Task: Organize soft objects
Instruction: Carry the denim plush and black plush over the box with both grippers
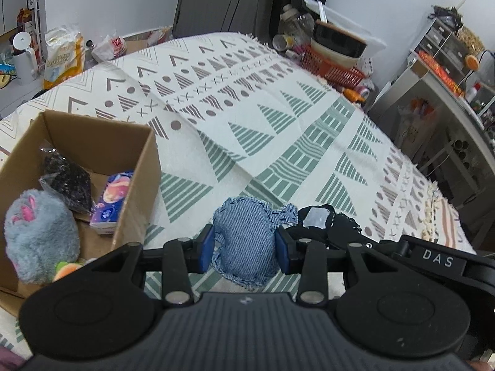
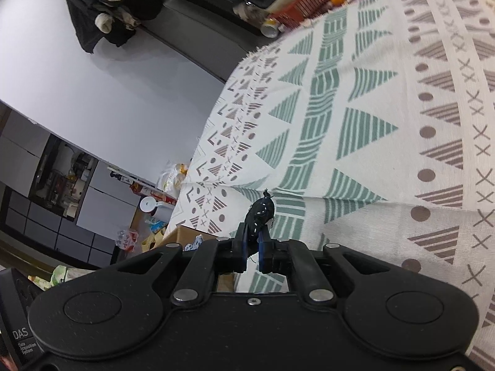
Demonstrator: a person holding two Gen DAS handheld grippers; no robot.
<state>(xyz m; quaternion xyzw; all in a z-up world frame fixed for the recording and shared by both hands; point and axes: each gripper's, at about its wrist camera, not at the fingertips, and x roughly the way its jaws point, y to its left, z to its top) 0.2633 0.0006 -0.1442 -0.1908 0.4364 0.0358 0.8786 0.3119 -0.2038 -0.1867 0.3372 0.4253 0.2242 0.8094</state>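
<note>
The right gripper [image 1: 439, 261] carries the letters "DAS" in the left wrist view. There the left gripper [image 1: 246, 247] squeezes a blue denim pouch [image 1: 244, 241], with the cardboard box [image 1: 92, 142] at the near left holding a grey plush toy [image 1: 40, 235]. Only the right wrist view shows the right gripper [image 2: 253, 244] clenched on a black pouch [image 2: 260, 213] above the patterned cloth [image 2: 386, 154].
</note>
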